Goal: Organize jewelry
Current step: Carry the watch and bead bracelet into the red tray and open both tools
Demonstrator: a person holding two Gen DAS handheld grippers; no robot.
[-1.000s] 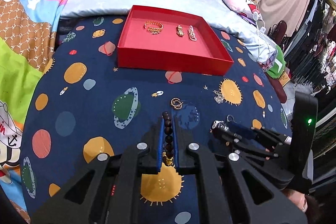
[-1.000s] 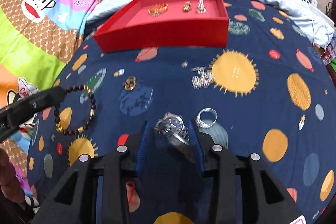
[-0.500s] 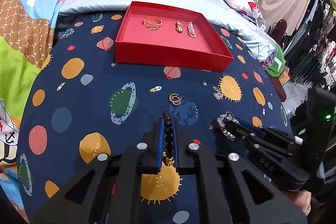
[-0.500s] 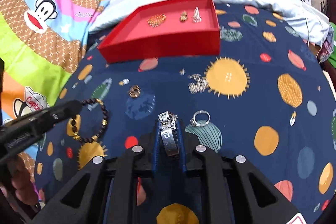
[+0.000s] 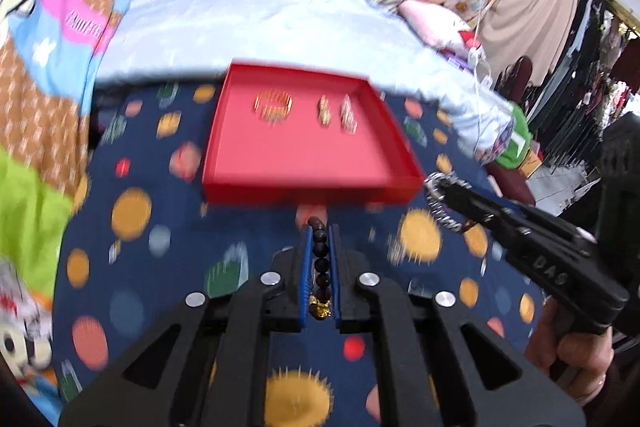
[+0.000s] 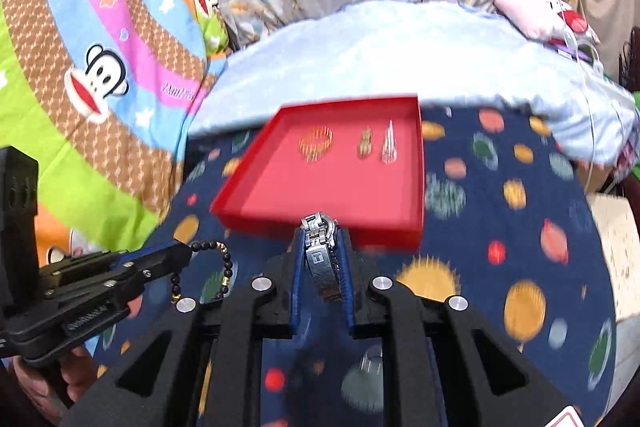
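Both grippers loaded, held above bedspread nr red tray's near edge.
Bead bracelet (image 5: pixel 321 269) clamped in L gripper (image 5: pixel 320 231); silver watch (image 6: pixel 322 255) clamped in R gripper (image 6: pixel 322 227). Tray (image 5: pixel 304 183) holds gold bangle (image 5: pixel 274 105) + two small pcs at far edge; frames blurred.

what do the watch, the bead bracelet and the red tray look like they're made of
Watch: likely polished steel; silvery links and a shiny clasp, pinched in the right claw.
Bead bracelet: dark glossy round beads, wood or stone, with gold spacers, pinched in the left claw.
Red tray: matte, thin straight walls; probably cardboard.
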